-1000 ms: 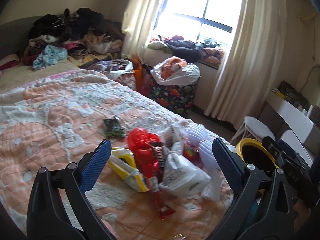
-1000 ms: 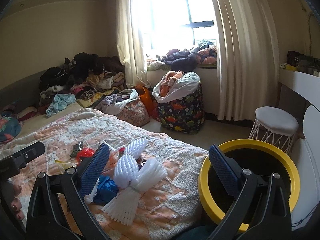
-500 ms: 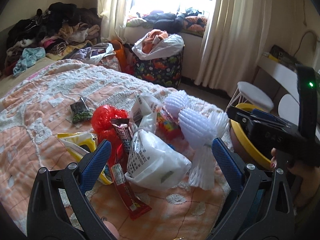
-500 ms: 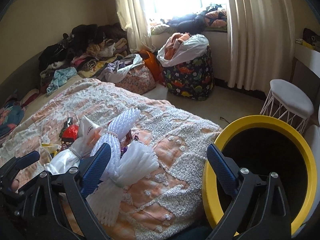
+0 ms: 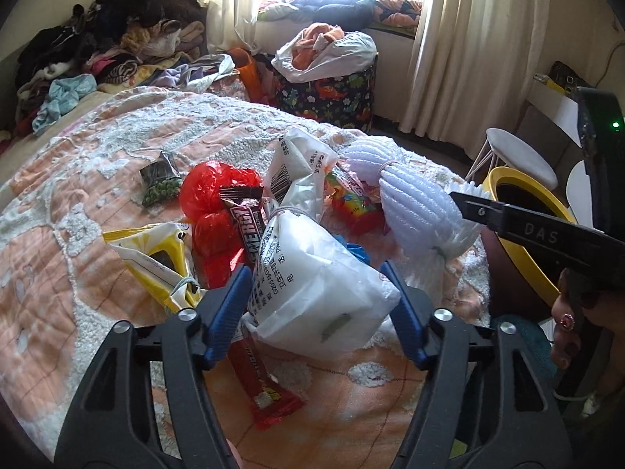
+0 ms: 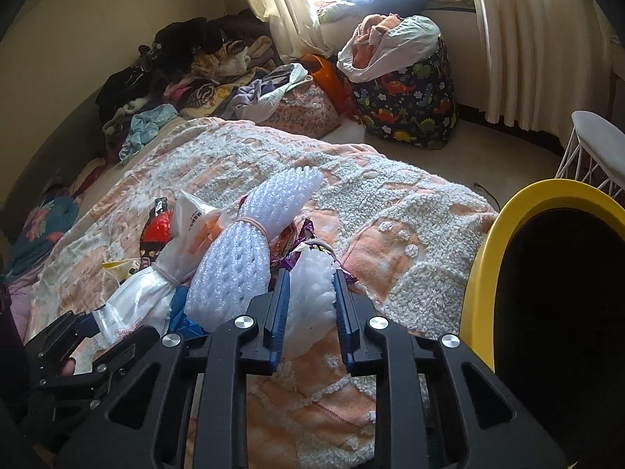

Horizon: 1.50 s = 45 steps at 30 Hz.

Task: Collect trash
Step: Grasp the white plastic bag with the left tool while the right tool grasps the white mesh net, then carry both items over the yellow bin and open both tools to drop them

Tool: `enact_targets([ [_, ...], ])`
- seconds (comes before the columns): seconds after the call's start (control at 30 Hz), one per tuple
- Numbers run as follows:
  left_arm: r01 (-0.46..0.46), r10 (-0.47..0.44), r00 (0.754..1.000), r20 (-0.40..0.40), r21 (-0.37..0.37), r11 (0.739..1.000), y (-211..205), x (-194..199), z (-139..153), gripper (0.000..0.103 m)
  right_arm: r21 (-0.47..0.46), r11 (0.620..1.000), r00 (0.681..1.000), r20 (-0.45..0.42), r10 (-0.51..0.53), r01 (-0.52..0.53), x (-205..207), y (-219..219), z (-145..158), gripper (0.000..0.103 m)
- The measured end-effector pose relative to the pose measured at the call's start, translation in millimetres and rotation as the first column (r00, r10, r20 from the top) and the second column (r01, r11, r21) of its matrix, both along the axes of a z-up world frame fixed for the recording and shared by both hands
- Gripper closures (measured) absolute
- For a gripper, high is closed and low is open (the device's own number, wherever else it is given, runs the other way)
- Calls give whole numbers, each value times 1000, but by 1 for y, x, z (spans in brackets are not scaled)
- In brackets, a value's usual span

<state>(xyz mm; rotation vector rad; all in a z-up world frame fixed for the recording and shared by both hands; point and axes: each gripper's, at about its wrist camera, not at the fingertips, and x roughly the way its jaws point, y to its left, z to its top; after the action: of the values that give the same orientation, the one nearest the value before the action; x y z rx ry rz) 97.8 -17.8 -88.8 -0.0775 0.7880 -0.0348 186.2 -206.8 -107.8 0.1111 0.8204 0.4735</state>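
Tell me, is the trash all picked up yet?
Not yet. The yellow bin looks dark inside; no trash shows in it. The right gripper is pinching the white foam net, and the left gripper sits around the white bag, not closed on it. Still on the bed: the red bag, the yellow packet and the candy wrapper.

Left gripper [image 5: 318,305] fingers [image 5: 226,308] flank white bag [image 5: 312,289] — touching it.
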Motion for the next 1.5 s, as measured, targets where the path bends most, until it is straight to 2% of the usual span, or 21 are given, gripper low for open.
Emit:
enact_targets([
  [0.2, -11, 12, 999, 36, -25, 1000, 6, -5, 9, 56, 22, 1000, 999, 42, -3, 2, -11, -12, 14, 84],
  [0.37, -18, 23, 996, 88, -64, 998, 11, -9, 28, 62, 51, 999, 999, 48, -13, 11, -18, -27, 24, 85],
  [0.43, -16, 25, 993, 111, -81, 997, 11, -10, 36, 68, 54, 998, 999, 48, -16, 14, -20, -32, 27, 85],
  [0.53, -9, 19, 990, 140, -71, 997, 7, -9, 46, 72, 35, 999, 998, 55, -25, 23, -22, -40, 31, 85],
  [0.7, 1, 13, 987, 162, -89, 996, 2, -7, 55, 74, 8, 1000, 1000, 24, 8, -8, -28, -45, 27, 85],
  [0.87, 41, -17, 975, 220, -103, 994, -11, -10, 70, 75, -5, 1000, 999, 14, 30, -30, -37, -47, 21, 85],
  [1.0, 98, -76, 977, 201, -104, 990, -31, -4, 69, 75, -2, 1000, 1000, 19, 20, -20, -40, -50, 21, 86],
  [1.1, 130, -122, 982, 142, -51, 990, -49, 4, 55, 75, 5, 1000, 1000, 30, -4, 4, -43, -55, 26, 87],
  [1.23, 132, -130, 988, 83, -20, 991, -59, 11, 38, 75, 32, 998, 998, 35, -51, 50, -44, -72, 31, 87],
  [1.5, 146, -146, 989, 23, 11, 989, -72, 16, 20, 77, 84, 986, 987, 66, -150, 144, -43, -115, 46, 87],
])
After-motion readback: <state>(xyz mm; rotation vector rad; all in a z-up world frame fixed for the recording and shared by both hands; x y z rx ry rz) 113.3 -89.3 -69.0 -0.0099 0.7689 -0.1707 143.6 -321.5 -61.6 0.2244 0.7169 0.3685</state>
